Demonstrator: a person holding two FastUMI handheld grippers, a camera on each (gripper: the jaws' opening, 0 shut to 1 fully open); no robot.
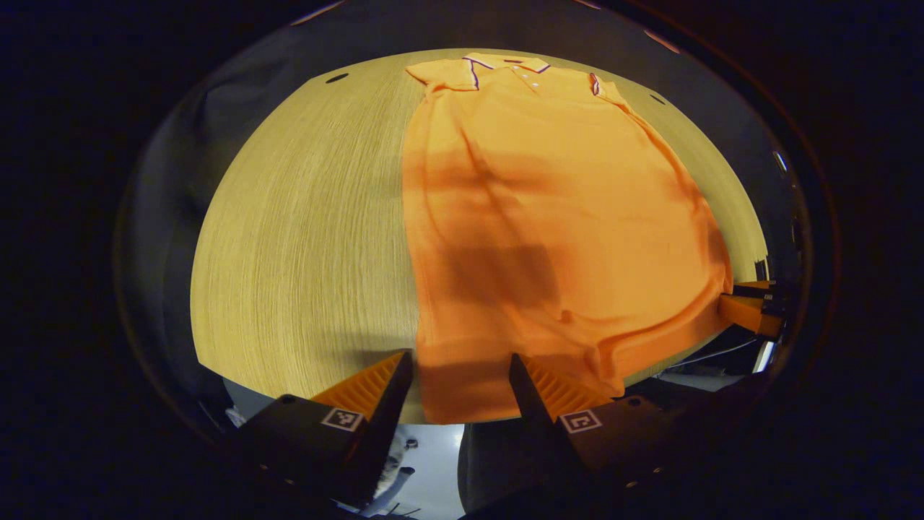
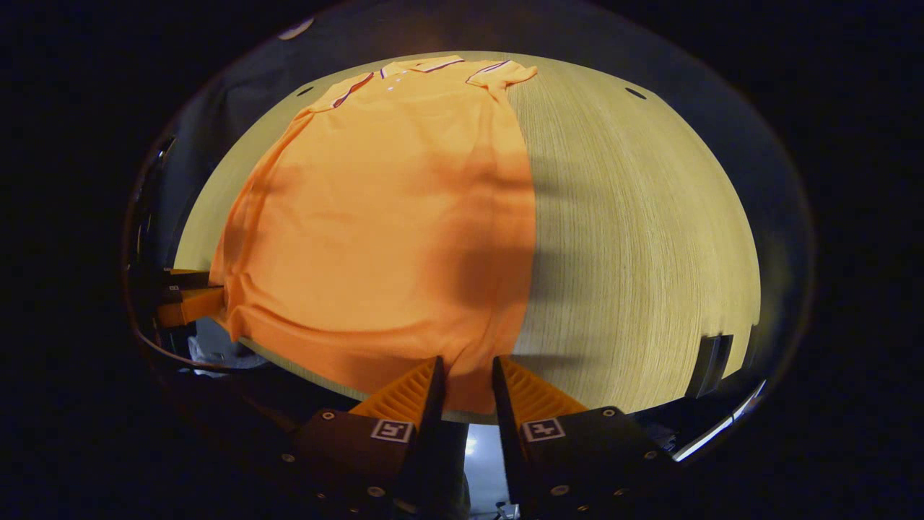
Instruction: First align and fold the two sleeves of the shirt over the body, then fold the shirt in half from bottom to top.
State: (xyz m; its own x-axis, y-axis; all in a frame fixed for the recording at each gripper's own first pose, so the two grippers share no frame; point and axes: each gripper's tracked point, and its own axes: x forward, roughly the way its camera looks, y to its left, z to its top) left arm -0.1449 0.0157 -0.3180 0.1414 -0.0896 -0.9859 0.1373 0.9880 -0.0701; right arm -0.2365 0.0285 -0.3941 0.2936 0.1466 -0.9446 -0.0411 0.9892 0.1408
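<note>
Shirt (image 1: 548,217) hem between left claw (image 1: 462,375) wide, right claw (image 2: 468,379) narrow; no legible writing.

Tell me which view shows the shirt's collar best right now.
The left gripper view: the collar sits near the top centre, with its striped trim and placket buttons visible. The right gripper view also shows the collar at the far end of the shirt, but flatter and smaller, so less detail reads.
</note>
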